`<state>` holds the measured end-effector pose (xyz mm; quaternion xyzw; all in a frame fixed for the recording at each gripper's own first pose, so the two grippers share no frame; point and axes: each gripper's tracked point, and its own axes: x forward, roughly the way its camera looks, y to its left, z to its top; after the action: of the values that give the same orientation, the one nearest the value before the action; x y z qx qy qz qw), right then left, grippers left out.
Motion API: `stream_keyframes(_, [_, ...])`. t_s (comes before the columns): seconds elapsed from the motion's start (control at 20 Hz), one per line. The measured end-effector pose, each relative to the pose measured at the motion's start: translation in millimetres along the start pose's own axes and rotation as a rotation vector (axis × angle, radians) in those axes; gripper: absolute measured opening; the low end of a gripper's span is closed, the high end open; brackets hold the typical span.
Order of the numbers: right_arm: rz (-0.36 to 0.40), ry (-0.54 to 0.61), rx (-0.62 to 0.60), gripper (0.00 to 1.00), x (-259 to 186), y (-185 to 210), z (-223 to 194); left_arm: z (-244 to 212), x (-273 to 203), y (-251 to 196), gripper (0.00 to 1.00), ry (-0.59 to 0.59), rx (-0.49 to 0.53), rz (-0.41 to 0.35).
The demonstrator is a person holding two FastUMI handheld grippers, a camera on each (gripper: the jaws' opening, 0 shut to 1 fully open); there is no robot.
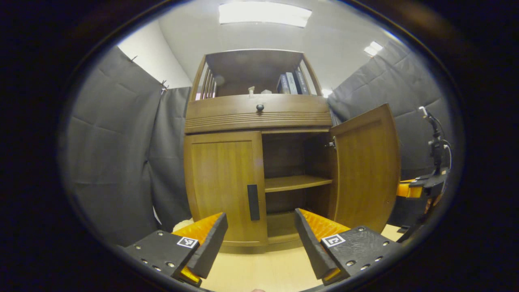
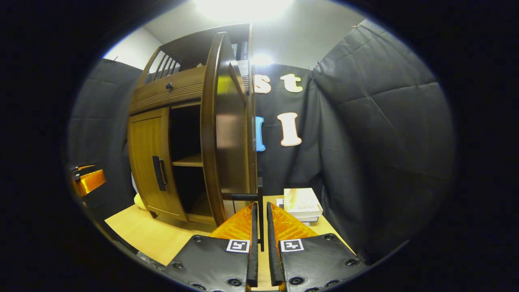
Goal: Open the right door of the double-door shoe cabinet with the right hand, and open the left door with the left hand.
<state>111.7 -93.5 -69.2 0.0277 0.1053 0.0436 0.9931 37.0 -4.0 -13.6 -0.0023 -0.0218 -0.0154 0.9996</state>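
Shoe cabinet (image 1: 257, 117): centre of the left gripper view, a brown wooden piece on a pale wood table (image 1: 259, 267); in the right gripper view it fills the left half.
Right door (image 1: 367, 166): swung wide open, at right of centre in the left gripper view; in the right gripper view it is seen nearly edge-on, just left of centre.
Right door handle (image 2: 260, 211): a dark bar low on the door's outer face, running down between the fingers at the bottom centre of the right gripper view.
Left door (image 1: 225, 186): closed, its dark vertical handle (image 1: 253, 202) near the inner edge.
Inside: one shelf (image 1: 296, 182) visible in the open right half.
Left gripper (image 1: 259, 239): bottom of its view, fingers spread wide with nothing between them, apart from the left door.
Right gripper (image 2: 260, 227): fingers nearly together, closed on the right door handle.
Upper shelf: books (image 1: 290, 83) stand at the right; a round knob (image 1: 260, 107) sits on the drawer front below.
Table, lower centre-right of the right gripper view: a stack of books (image 2: 302, 205) beside the open door.
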Motion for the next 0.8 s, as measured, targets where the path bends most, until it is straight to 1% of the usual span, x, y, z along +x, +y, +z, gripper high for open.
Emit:
stream_keyframes(0.05, [-0.021, 0.001, 0.005, 0.14, -4.8, -9.3, -2.5, 0.1, 3.2, -0.3, 0.96, -0.001, -0.002, -0.001])
stream_keyframes(0.1, [-0.026, 0.001, 0.018, 0.13, -9.9, -15.0, -3.5, -0.2, 6.6, -0.4, 0.95, -0.003, -0.001, -0.001])
stream_keyframes(0.15, [-0.019, 0.000, 0.041, 0.04, -12.6, -14.2, -1.8, -0.1, 10.5, 0.3, 0.95, -0.005, 0.002, 0.000])
stream_keyframes(0.2, [-0.022, 0.002, 0.053, 0.14, -15.8, -14.8, -1.9, -1.6, 15.1, 0.8, 0.95, -0.006, 0.008, -0.003])
stream_keyframes(0.35, [-0.046, -0.014, 0.026, 0.17, -30.5, -17.2, 3.2, -3.6, 27.8, 4.5, 0.95, -0.003, 0.022, -0.015])
stream_keyframes(0.45, [-0.048, -0.028, 0.005, 0.20, -46.2, -13.6, 8.8, -7.2, 35.1, 5.8, 0.95, 0.003, 0.020, -0.017])
stream_keyframes(0.65, [-0.076, -0.067, -0.020, 0.95, -74.5, -8.9, 17.8, -13.4, 53.7, 9.3, 0.95, 0.010, 0.020, -0.017])
stream_keyframes(0.8, [-0.107, -0.057, -0.043, 0.96, -92.0, -7.7, 14.5, -16.4, 69.8, 12.2, 0.95, 0.012, 0.019, -0.013])
